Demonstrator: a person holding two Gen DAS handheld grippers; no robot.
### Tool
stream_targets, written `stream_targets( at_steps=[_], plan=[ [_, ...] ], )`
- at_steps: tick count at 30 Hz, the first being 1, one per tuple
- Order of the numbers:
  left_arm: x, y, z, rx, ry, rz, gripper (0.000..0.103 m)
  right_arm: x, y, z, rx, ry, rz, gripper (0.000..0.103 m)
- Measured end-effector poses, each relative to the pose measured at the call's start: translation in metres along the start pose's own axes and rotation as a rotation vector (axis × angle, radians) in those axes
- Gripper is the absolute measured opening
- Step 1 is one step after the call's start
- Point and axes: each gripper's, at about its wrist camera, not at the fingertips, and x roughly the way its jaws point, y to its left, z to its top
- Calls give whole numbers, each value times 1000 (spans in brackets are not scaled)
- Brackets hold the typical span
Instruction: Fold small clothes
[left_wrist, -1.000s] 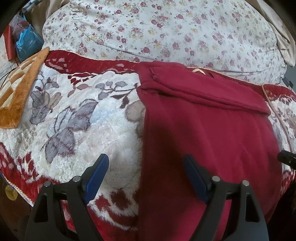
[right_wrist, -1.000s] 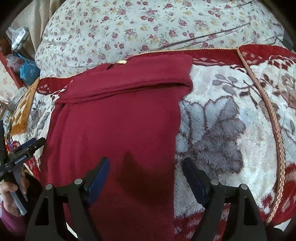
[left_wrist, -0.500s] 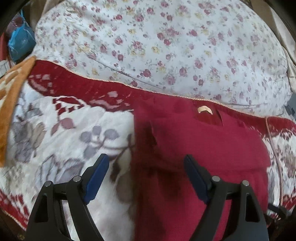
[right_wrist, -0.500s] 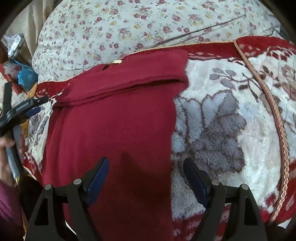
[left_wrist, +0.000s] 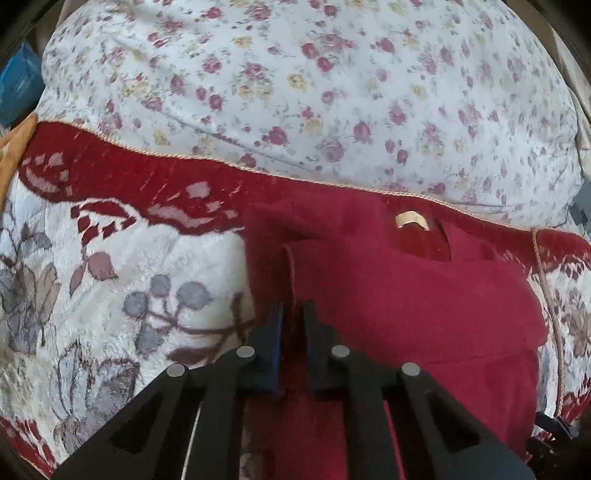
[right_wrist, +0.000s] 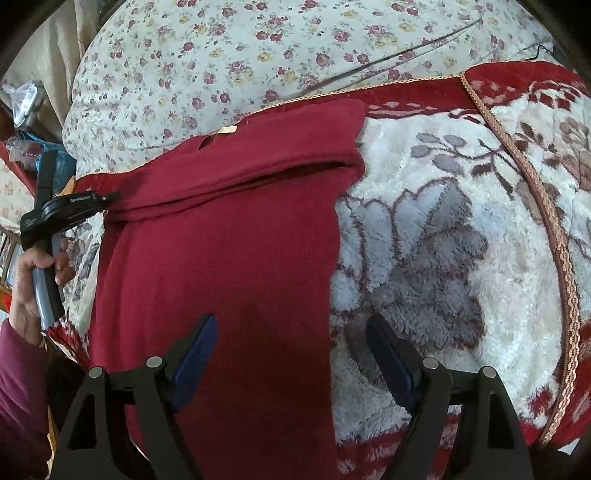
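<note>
Dark-red garment (left_wrist: 399, 295): the left gripper (left_wrist: 292, 314), open a second ago, is now clenching its folded edge, ready to lift; the right gripper (right_wrist: 290, 332) is hovering released.

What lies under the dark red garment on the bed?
The red garment lies on a plush floral blanket, which shows all around it. Behind sits a flowered quilt. Whatever the blanket carries beneath the garment is covered.
</note>
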Motion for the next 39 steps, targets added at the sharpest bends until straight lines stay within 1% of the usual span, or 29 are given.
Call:
stream_targets(
  at_steps=[3,5,7,8,9,10,11,13,14,15,16,18,19,20,21,23,27,29,31,33,39],
  plan=[
    [3,7,-4,-26,9,-5,10,-1,1,-1,-1,3,-2,86],
    [5,5,-6,-20,13,-4,10,-4,4,-1,-9,0,-2,86],
    [4,2,-8,-6,11,10,13,-7,6,4,-16,-11,-3,86],
    [2,1,-9,-8,5,17,20,-11,8,10,-20,-31,-5,86],
    [-1,1,-9,-13,0,18,31,-14,9,16,-22,-54,-10,86],
    [-3,1,-10,-16,-3,13,38,-17,10,25,-22,-86,-20,86],
    [-6,1,-11,-21,-12,7,49,-20,10,38,-18,-133,-36,86],
    [-8,1,-13,-20,-24,16,53,-18,8,60,-5,-192,-72,86],
    [-7,0,-15,-16,-23,24,53,-12,6,75,2,-214,-103,85],
    [-6,0,-16,-14,-16,32,54,-6,6,85,3,-222,-125,76],
    [-4,1,-18,-16,-7,36,54,3,4,96,3,-221,-151,63],
    [-1,3,-22,-23,2,37,57,26,-2,113,13,-192,-217,54],
    [0,4,-23,-25,3,39,58,36,-6,115,21,-167,-257,52],
    [0,5,-24,-27,0,40,62,50,-13,115,34,-124,-289,52],
    [0,6,-25,-32,-5,40,63,56,-18,110,47,-101,-279,51],
    [0,8,-27,-41,-9,38,67,54,-27,99,62,-132,-246,52],
    [-7,10,-32,-54,-8,35,68,38,-33,89,76,-110,-184,54],
    [-16,8,-37,-45,-20,38,68,22,-30,80,47,-109,-169,60],
    [-27,5,-45,-28,-37,50,70,9,-27,70,24,-110,-157,71],
    [-39,2,-54,-11,-47,57,71,-6,-23,55,13,-108,-123,76],
    [-73,0,-84,27,-75,30,75,-31,-11,8,-24,-50,-62,81]
  ],
)
